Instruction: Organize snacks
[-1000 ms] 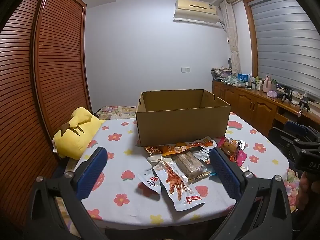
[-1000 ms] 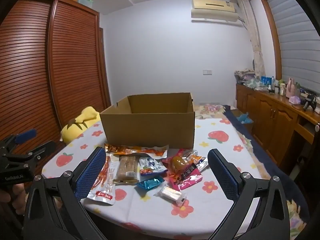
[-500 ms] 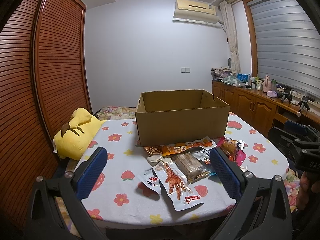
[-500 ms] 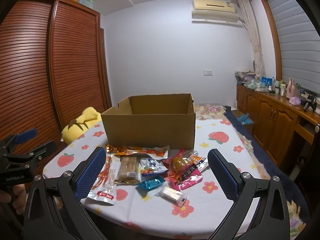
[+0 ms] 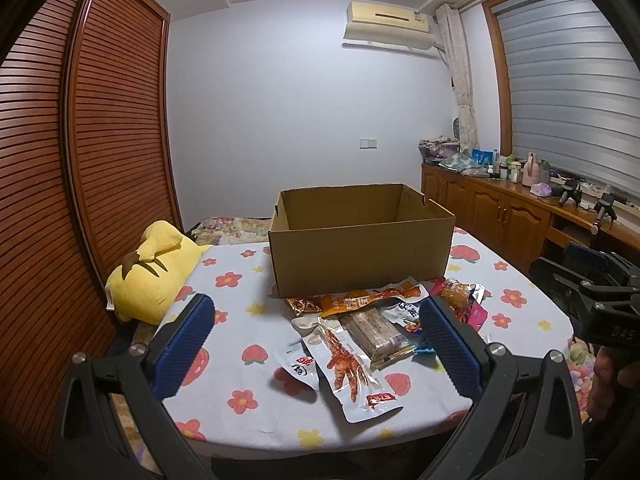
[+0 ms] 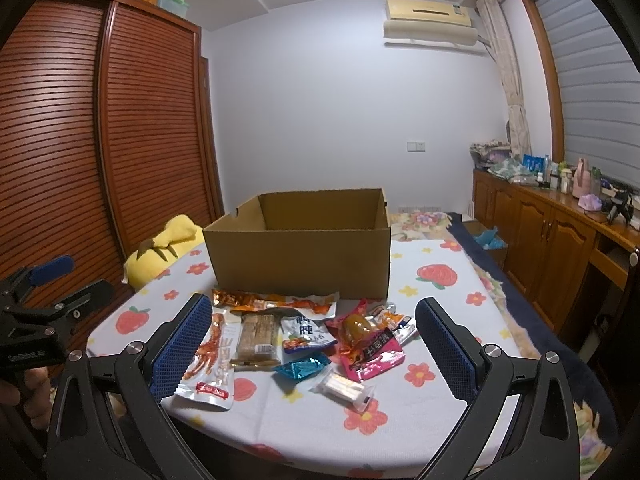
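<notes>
Hovering with its 2 fingers spread wide, the left gripper frames snack packets before an open cardboard box. Right wrist view: right gripper, fingers likewise apart, snacks between them.

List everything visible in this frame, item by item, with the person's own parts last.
cardboard box: 1, brown, open-topped, mid-table behind the snacks
chicken-foot packet: 1, clear with red-orange contents, left end of the pile
biscuit pack: 1, tan, right of the chicken-foot packet
blue candy wrapper: 1, shiny blue, front of the pile
pink packet: 1, pink-red, right side of the pile
tablecloth: 1, white with flowers and strawberries, covering the table
yellow plush: 1, yellow, table's left edge
air conditioner: 1, cream, high on the wall
left hand-held gripper: 1, black with blue pads, open
right hand-held gripper: 1, black with blue pads, open
</notes>
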`<state>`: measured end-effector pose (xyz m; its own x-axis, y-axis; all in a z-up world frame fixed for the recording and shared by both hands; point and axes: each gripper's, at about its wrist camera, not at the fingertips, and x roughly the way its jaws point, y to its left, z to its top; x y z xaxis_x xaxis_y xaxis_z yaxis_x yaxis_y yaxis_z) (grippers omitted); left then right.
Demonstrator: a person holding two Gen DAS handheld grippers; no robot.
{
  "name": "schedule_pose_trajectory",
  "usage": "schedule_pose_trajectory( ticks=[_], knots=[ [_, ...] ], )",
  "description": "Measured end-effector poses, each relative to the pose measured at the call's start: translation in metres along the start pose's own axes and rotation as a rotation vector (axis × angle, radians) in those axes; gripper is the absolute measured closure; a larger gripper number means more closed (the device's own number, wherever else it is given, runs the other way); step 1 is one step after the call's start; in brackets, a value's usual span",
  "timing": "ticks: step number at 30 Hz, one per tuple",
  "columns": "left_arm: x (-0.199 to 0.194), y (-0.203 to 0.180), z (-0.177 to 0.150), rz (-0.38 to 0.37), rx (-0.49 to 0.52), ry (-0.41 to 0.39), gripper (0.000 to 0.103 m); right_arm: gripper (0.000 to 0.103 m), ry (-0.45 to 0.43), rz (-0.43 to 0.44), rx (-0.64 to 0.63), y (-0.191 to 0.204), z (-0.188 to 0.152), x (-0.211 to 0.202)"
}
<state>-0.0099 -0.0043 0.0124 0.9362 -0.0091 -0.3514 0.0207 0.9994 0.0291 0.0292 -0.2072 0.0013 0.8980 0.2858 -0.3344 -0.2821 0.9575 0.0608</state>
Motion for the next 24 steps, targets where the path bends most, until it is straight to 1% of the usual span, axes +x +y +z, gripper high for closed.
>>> schedule_pose_trajectory(
  ticks=[13,24],
  knots=[
    [-0.0014,-0.0011,0.0010,-0.002,0.003,-0.005,0.000,0.000,0.001,0.001,-0.002,0.0002,-0.0010,-0.0007],
    [0.0016,-0.0023,-0.0028,-0.008,0.004,0.018,0.000,0.000,0.008,0.002,0.002,-0.0010,-0.0008,-0.0001]
  ],
)
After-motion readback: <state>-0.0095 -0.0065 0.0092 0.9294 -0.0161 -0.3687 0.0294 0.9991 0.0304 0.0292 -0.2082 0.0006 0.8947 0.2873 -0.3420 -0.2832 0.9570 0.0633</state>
